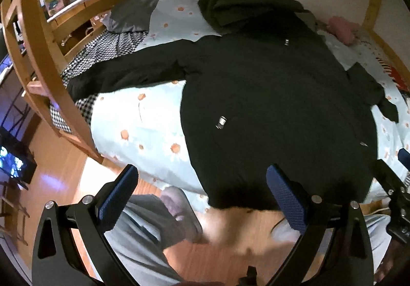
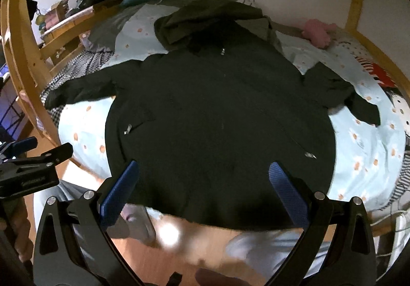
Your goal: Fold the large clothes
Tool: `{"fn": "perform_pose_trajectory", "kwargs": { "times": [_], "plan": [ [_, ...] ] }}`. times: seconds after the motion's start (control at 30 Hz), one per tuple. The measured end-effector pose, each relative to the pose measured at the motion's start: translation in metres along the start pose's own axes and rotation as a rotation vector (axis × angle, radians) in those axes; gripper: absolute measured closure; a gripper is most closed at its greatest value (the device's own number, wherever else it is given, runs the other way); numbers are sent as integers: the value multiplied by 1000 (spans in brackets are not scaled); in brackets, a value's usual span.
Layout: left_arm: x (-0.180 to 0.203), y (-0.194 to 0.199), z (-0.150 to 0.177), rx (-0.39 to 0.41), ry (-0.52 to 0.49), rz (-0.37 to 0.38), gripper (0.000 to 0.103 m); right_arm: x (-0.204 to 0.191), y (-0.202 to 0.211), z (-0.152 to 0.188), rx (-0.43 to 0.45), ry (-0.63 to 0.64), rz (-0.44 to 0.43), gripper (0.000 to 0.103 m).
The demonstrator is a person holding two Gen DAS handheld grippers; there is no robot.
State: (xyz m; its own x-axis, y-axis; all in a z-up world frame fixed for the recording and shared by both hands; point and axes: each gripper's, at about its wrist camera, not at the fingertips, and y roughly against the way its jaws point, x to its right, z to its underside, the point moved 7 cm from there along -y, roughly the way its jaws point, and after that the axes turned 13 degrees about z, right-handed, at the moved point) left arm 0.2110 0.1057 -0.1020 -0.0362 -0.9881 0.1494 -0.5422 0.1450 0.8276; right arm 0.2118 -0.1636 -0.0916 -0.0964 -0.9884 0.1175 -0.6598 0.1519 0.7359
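I am holding my left tongs (image 1: 202, 199) and my right tongs (image 2: 205, 193) spread wide, pinching nothing (blue pads showing). Past them, the big black coat (image 2: 217, 119) is lying flat on the flowery bed (image 2: 364, 147), sleeves out.

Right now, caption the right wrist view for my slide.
Open right gripper above a dark jacket spread on the bed.

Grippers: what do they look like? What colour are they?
Both the left gripper and the right gripper have two black metal arms with silver bolts and triangle cut-outs. Their fingers wear bumpy dark-blue pads. No cables show on them.
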Motion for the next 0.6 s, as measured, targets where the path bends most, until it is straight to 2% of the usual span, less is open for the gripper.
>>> {"fn": "perform_pose_trajectory", "kwargs": {
  "times": [0.13,0.27,0.37,0.43,0.6],
  "plan": [
    [-16,-25,-19,-19,40,0,5,-24,-28,-15,-25,42,-26,3],
    [-19,-50,-40,-40,10,-12,5,-39,-50,-33,-9,69,-32,3],
    [-26,-68,-55,-52,30,-11,5,-51,-69,-46,-12,83,-49,3],
    [-37,-79,-64,-53,71,8,5,-62,-78,-53,3,122,-54,3],
    [-87,-117,-74,-85,271,61,5,-106,-94,-66,79,276,-70,3]
  ]
}}
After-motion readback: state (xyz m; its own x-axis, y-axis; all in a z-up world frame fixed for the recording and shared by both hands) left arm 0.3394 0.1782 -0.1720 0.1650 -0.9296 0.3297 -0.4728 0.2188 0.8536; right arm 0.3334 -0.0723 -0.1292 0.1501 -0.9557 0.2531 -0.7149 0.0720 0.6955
